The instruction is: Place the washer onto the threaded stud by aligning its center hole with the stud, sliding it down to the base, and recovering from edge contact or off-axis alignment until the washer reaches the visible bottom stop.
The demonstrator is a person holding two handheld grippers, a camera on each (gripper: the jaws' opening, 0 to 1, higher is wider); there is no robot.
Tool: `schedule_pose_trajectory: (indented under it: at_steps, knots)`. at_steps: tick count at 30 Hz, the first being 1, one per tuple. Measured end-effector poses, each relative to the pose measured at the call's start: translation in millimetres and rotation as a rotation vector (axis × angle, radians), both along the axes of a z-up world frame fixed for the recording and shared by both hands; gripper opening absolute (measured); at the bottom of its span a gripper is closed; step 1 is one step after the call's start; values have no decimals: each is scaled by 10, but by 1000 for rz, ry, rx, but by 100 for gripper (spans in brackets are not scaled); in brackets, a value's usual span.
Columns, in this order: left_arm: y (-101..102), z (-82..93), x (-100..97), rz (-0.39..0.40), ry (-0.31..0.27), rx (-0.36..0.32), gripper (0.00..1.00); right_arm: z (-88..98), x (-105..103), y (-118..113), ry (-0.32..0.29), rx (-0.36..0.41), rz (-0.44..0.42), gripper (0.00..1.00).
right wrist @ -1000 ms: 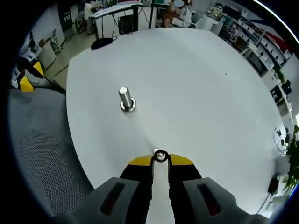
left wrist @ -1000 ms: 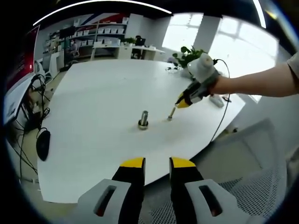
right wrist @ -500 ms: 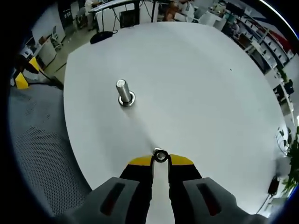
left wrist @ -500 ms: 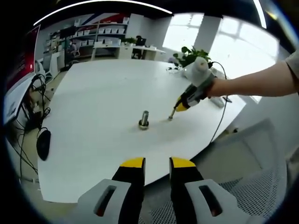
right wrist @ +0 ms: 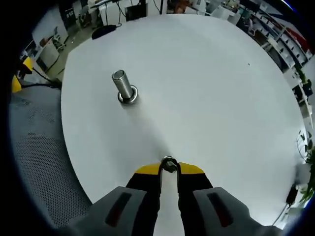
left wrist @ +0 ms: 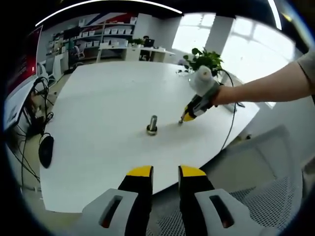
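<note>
In the left gripper view, a black mouse (left wrist: 45, 151) is lying on the floor well left of the stud (left wrist: 152, 124), past the edge of the white table (left wrist: 98, 113). The stud is standing upright on the table, a short grey metal post with a wider ring at its base. The left gripper (left wrist: 165, 173) is hovering off the table's near edge, its yellow-tipped jaws standing apart with nothing between them. Just right of the stud, the right gripper (left wrist: 183, 118) is reaching in, held by a person's hand (left wrist: 221, 93), tips close to the table.

In the right gripper view, the stud (right wrist: 123, 87) is standing up and left of the right gripper (right wrist: 169, 168), clearly apart from it. The jaws are pinching the washer (right wrist: 169, 164), a small shiny metal ring with a dark center hole, held above the table (right wrist: 211, 88).
</note>
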State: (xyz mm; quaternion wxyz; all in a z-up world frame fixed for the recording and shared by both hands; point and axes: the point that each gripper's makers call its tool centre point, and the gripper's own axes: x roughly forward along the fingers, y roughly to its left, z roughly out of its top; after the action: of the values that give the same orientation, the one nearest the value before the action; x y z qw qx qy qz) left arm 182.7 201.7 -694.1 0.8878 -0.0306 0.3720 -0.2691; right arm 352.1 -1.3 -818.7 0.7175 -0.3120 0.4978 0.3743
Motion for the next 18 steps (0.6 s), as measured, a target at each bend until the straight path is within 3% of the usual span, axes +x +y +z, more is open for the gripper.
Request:
schedule_pose_trajectory:
  at_steps: [12,18]
  knots:
    - [5,-3,-4,4,3,3,17,-82,17,-14,5,4,-12,15]
    - [10,-7,-3,4,4,5,17,-88,50,-61,-17,3,-19,22]
